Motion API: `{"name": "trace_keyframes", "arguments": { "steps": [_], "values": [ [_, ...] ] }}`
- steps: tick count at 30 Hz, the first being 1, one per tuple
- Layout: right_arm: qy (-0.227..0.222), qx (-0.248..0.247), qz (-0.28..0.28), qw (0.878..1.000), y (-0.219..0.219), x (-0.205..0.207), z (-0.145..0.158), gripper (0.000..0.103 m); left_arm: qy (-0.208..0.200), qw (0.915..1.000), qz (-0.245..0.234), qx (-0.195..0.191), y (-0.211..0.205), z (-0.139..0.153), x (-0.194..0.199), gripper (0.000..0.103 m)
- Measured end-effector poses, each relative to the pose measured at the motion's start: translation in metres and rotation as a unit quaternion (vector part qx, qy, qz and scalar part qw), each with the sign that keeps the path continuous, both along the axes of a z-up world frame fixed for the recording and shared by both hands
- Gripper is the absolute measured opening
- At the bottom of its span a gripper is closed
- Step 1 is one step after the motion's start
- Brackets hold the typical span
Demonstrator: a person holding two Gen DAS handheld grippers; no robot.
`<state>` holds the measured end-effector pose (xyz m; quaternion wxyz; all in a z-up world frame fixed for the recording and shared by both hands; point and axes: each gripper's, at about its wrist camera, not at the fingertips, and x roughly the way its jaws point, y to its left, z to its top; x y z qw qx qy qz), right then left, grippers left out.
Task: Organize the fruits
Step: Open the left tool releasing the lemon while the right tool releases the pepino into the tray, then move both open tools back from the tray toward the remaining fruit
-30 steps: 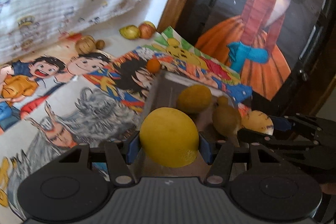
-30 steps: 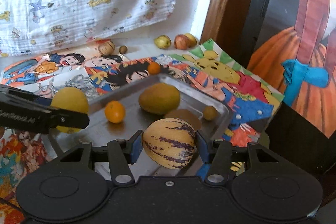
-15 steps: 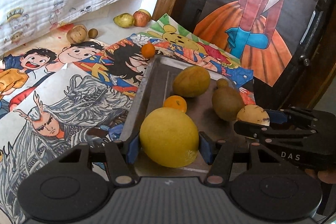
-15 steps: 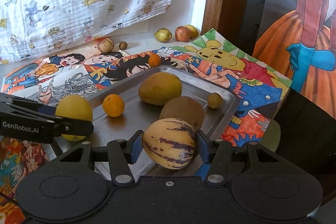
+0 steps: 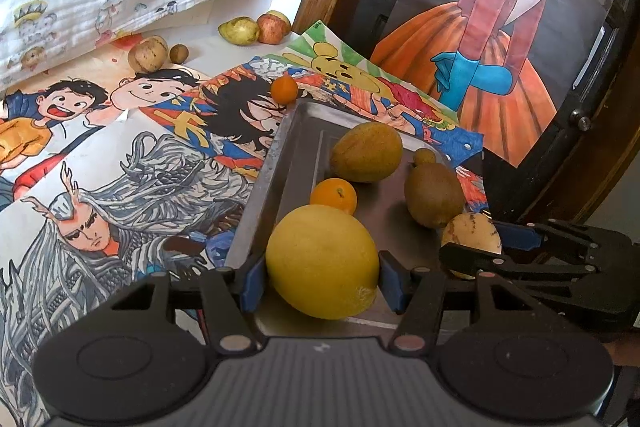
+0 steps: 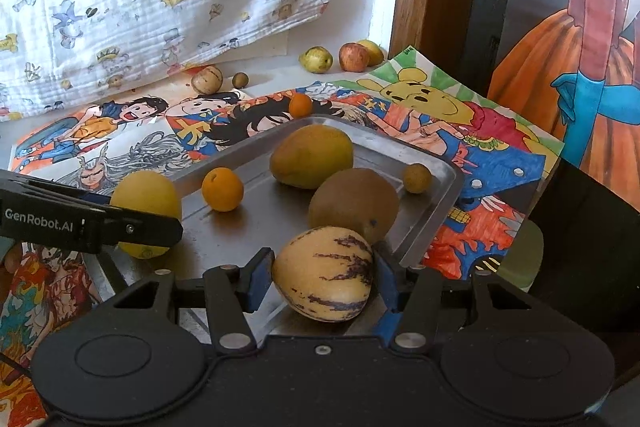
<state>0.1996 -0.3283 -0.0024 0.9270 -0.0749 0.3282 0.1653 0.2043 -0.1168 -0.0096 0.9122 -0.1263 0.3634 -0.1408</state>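
Left wrist view: left gripper (image 5: 322, 281) clamps yellow melon (image 5: 322, 261) over tray (image 5: 280, 163); smooth, round, likely slippery; right gripper (image 6: 323, 279) grips striped fruit (image 6: 323, 273) at its widest, just beside the tray's near edge.

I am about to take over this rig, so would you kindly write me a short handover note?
Left gripper: shut on the yellow fruit, over the tray's near end.
Right gripper: shut on the striped fruit, at the tray's near edge.
In the tray: mango, brown fruit, orange, small round fruit.
Left to do: set both held fruits down; a small orange and five more fruits by the wall remain outside.
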Motion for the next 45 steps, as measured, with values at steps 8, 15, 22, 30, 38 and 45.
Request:
{"name": "trace_keyframes", "arguments": {
  "steps": [8, 15, 22, 30, 38, 45],
  "values": [
    [0.001, 0.006, 0.0, 1.0, -0.001, -0.008, -0.001, 0.062, 0.008, 0.9998, 0.009, -0.016, 0.004, 0.002, -0.002, 0.063],
    [-0.002, 0.011, -0.009, 1.0, -0.002, -0.019, 0.002, 0.068, -0.003, 0.9997, 0.017, -0.019, 0.01, 0.009, -0.01, 0.065],
    [-0.008, 0.02, -0.016, 1.0, 0.0, -0.034, 0.006, 0.08, -0.016, 0.9992, 0.033, -0.017, 0.018, 0.018, -0.024, 0.08],
    [-0.014, 0.037, -0.024, 0.999, 0.005, -0.055, 0.01, 0.091, -0.029, 0.9974, 0.065, -0.006, 0.034, 0.025, -0.046, 0.099],
    [-0.014, 0.062, -0.037, 0.997, 0.009, -0.075, 0.014, 0.097, -0.033, 0.9966, 0.076, 0.003, 0.046, 0.028, -0.064, 0.102],
    [-0.01, 0.077, -0.05, 0.996, 0.015, -0.09, 0.016, 0.102, -0.024, 0.9964, 0.079, 0.019, 0.05, 0.028, -0.075, 0.102]
  ]
}}
